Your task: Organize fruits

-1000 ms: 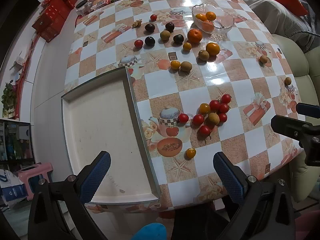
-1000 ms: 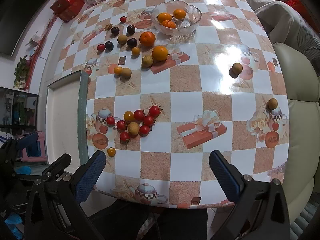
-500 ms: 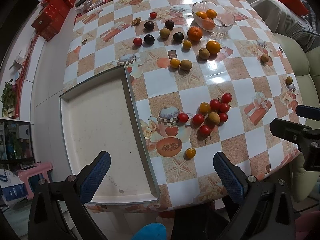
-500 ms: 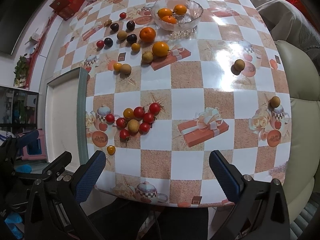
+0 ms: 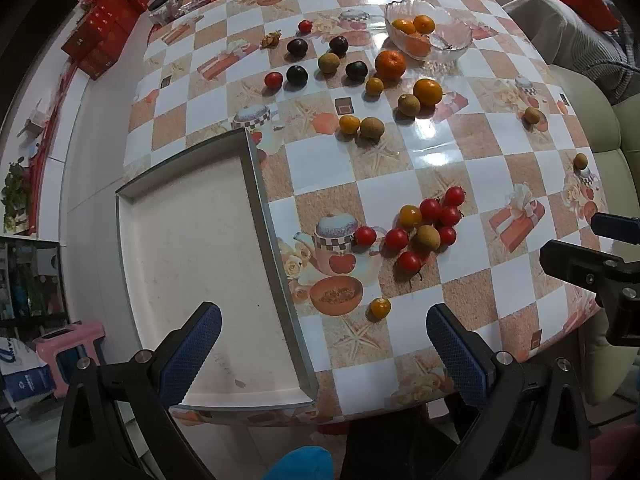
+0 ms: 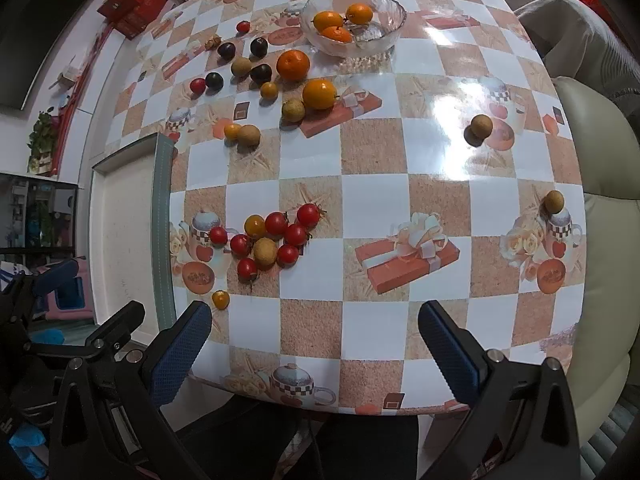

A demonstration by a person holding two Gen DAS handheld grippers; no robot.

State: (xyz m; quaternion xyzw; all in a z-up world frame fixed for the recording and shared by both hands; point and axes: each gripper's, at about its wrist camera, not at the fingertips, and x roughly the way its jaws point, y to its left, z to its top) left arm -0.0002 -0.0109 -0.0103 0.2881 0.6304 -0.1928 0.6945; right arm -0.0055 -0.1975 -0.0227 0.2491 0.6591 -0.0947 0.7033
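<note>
Fruit sorting has not begun, I think: my left gripper (image 5: pixel 320 340) and right gripper (image 6: pixel 314 340) both hang spread wide, so next I reach for the tomatoes (image 6: pixel 276 236) at eleven o'clock

A home living or dining room is indicated: a table covered by a glossy checkered oilcloth printed with teapots and gifts (image 6: pixel 372 148), a cream leather sofa (image 6: pixel 600 184) beside it, stacked red gift boxes (image 5: pixel 100 44) and a potted green plant (image 5: pixel 16 188).
</note>
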